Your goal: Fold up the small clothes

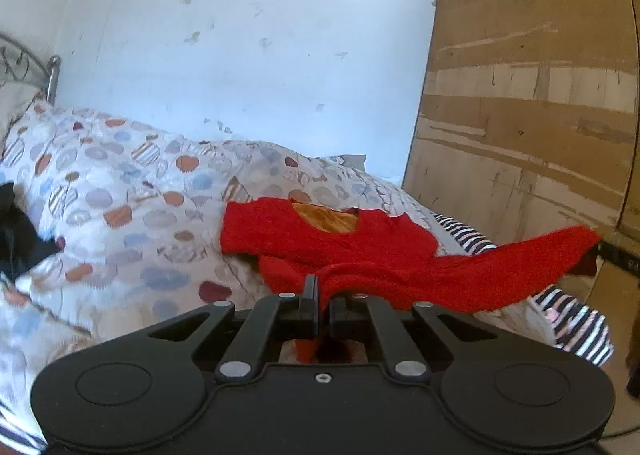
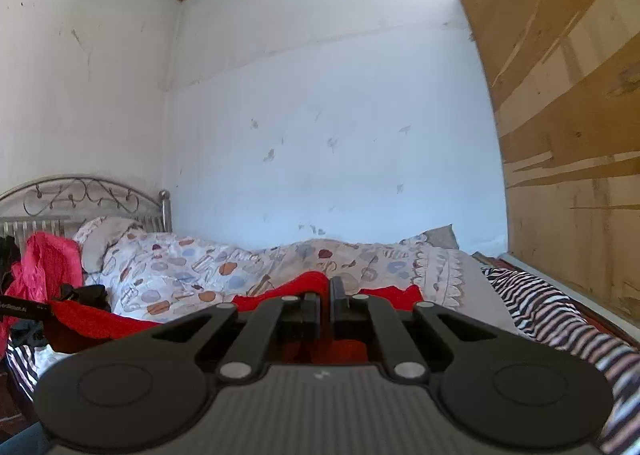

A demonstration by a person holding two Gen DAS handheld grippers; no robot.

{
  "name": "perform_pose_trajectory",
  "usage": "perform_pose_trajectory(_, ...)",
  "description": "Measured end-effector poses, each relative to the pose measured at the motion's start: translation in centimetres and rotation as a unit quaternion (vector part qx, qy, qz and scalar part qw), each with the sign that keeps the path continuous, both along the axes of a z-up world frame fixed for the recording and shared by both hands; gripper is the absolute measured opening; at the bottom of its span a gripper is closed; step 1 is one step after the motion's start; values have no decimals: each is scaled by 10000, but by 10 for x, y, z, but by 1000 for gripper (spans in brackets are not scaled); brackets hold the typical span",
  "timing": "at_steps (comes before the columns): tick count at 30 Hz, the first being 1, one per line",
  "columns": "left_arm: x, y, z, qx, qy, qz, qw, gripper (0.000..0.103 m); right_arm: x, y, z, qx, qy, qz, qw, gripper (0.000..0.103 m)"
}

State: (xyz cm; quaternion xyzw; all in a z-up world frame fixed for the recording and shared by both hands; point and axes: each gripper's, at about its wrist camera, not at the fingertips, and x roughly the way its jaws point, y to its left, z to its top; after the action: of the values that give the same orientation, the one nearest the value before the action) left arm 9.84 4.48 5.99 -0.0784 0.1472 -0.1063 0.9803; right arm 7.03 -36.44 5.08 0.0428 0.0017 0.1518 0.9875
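Observation:
A small red sweater (image 1: 360,247) with an orange lining at its neck lies on the bed. My left gripper (image 1: 323,297) is shut on its near edge, and red cloth bunches between and under the fingers. One sleeve (image 1: 520,259) stretches out to the right, lifted off the bed, toward a dark part at the frame's edge. In the right wrist view my right gripper (image 2: 325,291) is shut on red sweater cloth (image 2: 304,283). From there the cloth runs left to a black bar (image 2: 24,309) at the frame's edge.
A duvet (image 1: 140,191) printed with round shapes covers the bed, over a striped sheet (image 2: 540,311). A wooden wardrobe (image 1: 528,95) stands close on the right. A metal headboard (image 2: 80,195), a pink garment (image 2: 44,263) and a black garment (image 1: 16,239) are at the left.

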Motion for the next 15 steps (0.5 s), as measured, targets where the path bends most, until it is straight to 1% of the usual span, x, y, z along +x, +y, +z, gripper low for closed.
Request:
perform_pose_trajectory(5, -43, 3, 5, -255, -131, -46, 9996, 3, -52, -7, -6, 330, -120, -139, 9993, 4)
perform_pose_trajectory(8, -71, 4, 17, -333, -114, -86, 9993, 3, -88, -9, 3, 345, -286, -174, 9988, 3)
perform_pose_trajectory(11, -99, 3, 31, -289, -233, -135, 9992, 3, -118, -11, 17, 289, -540, -144, 9980, 3)
perform_pose_trajectory(13, -110, 4, 39, -306, -314, -194, 9988, 3, -125, -10, 22, 179, -573, -172, 9980, 3)
perform_pose_trajectory(15, -109, 3, 41, -347, -188, -225, 9990, 3, -122, -9, 22, 160, -500, -125, 9985, 3)
